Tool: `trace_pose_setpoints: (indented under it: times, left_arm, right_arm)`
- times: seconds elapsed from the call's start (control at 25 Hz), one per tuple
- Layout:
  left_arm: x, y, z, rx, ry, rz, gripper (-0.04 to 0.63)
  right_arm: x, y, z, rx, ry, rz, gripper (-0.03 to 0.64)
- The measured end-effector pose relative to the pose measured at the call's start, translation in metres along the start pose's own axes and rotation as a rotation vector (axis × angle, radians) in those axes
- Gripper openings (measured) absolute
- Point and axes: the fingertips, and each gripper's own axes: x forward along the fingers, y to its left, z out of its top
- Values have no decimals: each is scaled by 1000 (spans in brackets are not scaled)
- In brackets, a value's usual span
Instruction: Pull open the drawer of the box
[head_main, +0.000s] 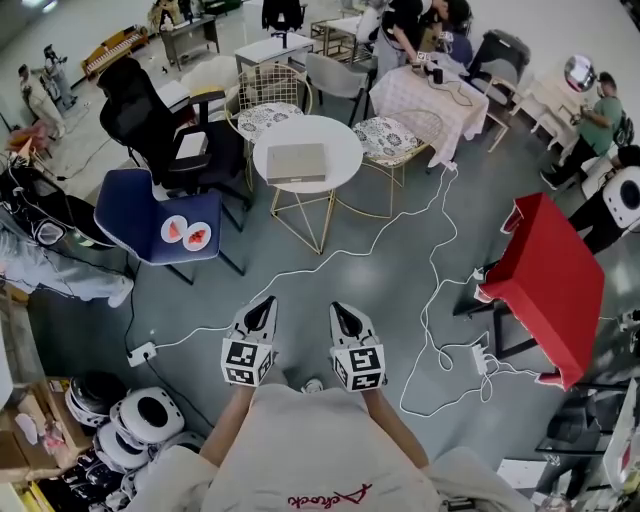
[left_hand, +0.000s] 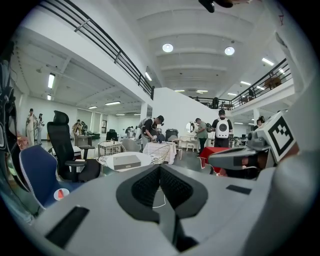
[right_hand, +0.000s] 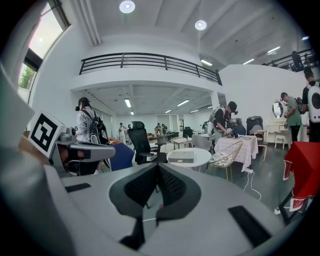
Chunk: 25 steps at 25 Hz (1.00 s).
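A flat beige box (head_main: 296, 162) lies on the small round white table (head_main: 345, 140) several steps ahead of me; its drawer looks closed. Both grippers are held low in front of my body, well short of the table. My left gripper (head_main: 264, 305) is shut, pads together with nothing between them. My right gripper (head_main: 341, 311) is shut and empty too. In the left gripper view the box (left_hand: 124, 161) shows left of the closed gripper tips (left_hand: 160, 168). In the right gripper view the box (right_hand: 183, 156) sits just right of the closed gripper tips (right_hand: 158, 167).
A blue chair (head_main: 125, 210) bearing a plate (head_main: 186, 232) and a black office chair (head_main: 140, 110) stand left of the table. Wire chairs (head_main: 400, 135) ring it. White cables (head_main: 430, 300) cross the floor, a red table (head_main: 550, 280) is at the right, helmets (head_main: 140, 420) lie at lower left.
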Motion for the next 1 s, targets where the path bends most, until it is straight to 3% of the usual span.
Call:
trace_pose_setpoints:
  times: [0.56,1.0]
  left_arm:
    - [27,34,-2,-5,-6,19,12]
    - [121,98,10,-28,-17,-35,12]
  right_arm:
    - [46,-3,5,-23,1,31,15]
    - [144,-33,21,-49,28,4,15]
